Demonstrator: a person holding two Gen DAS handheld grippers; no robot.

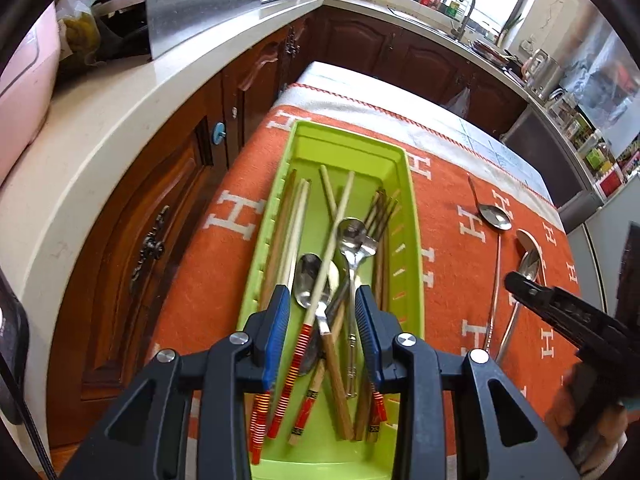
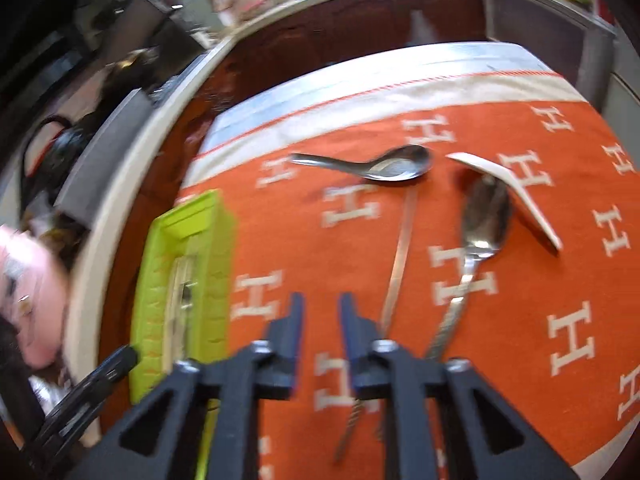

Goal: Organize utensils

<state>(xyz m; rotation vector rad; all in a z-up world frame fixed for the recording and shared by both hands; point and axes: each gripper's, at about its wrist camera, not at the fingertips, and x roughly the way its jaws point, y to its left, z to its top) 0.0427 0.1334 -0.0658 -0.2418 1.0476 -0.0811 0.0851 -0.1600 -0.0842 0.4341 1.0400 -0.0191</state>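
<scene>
A green utensil tray on the orange cloth holds several chopsticks, metal spoons and a fork. My left gripper hovers open and empty over the tray's near half. On the cloth to the right lie a short metal spoon, a long metal spoon, a white ceramic spoon and a thin metal stick. My right gripper is open and empty above the cloth, between the tray and the loose spoons. The right wrist view is blurred.
The orange cloth with white H marks covers a small table. Dark wooden cabinets and a pale L-shaped countertop run along the left and back. A pink object sits on the counter at left.
</scene>
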